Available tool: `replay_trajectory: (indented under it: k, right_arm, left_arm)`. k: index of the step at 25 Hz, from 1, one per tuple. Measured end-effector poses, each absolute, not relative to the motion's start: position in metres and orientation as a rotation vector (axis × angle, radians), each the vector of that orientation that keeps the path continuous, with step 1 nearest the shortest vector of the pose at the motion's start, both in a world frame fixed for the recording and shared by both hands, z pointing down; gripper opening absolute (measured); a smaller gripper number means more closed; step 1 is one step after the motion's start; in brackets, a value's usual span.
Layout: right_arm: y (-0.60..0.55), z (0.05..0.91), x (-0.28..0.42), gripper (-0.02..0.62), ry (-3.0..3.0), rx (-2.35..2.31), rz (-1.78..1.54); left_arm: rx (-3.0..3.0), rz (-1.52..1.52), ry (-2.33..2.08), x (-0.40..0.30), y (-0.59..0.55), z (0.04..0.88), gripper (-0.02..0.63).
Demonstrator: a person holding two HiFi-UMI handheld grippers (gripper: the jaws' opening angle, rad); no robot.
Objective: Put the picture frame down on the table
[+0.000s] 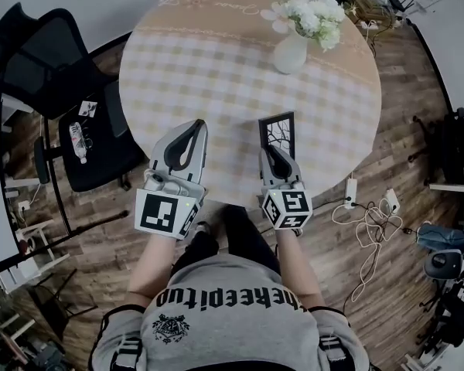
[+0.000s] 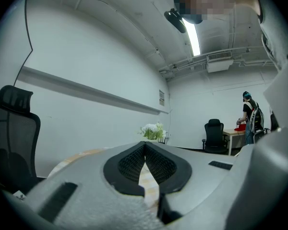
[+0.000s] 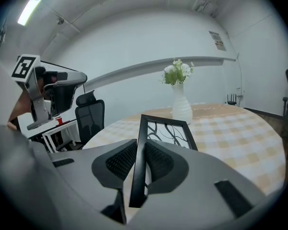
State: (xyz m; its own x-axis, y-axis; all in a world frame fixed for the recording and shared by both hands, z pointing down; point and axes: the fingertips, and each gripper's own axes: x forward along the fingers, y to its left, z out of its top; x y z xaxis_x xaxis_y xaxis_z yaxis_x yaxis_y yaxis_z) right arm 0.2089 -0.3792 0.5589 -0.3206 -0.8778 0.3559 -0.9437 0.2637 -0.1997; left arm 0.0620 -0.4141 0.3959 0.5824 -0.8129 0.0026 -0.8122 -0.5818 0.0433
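Observation:
A black picture frame [image 1: 278, 134] with a branch pattern behind its glass stands over the near part of the round table [image 1: 216, 76]. My right gripper [image 1: 274, 151] is shut on the frame's near edge; in the right gripper view the frame [image 3: 168, 133] rises between the two dark pads, tilted to the right. Whether its lower edge touches the cloth is hidden by the jaws. My left gripper [image 1: 192, 134] hovers over the table's near left edge, shut with nothing in it; its pads [image 2: 145, 164] meet at the tips.
A white vase of white flowers [image 1: 294, 45] stands at the table's far right, also the vase [image 3: 181, 104] beyond the frame. A black office chair [image 1: 46, 52] is left of the table. Cables and a power strip [image 1: 363, 207] lie on the wooden floor at right.

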Motion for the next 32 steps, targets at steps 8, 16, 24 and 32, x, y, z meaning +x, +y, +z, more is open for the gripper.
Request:
replay_trajectory:
  k: [8, 16, 24, 32]
  right_arm:
    - [-0.388, 0.592, 0.206, 0.064, -2.295, 1.639, 0.631]
    - [-0.394, 0.615, 0.194, 0.064, -2.199, 1.54, 0.621]
    - [-0.392, 0.635, 0.184, 0.064, -2.09, 1.439, 0.56]
    - [-0.392, 0.652, 0.18, 0.064, -2.019, 1.365, 0.58]
  left_arm:
    - [2.722, 0.012, -1.447, 0.057, -0.423, 0.406, 0.015]
    - [2.696, 0.027, -1.463, 0.055, -0.429, 0.414, 0.015]
    - [2.668, 0.037, -1.49, 0.045, -0.431, 0.418, 0.016]
    - [2.653, 0.042, -1.502, 0.038, -0.429, 0.422, 0.015]
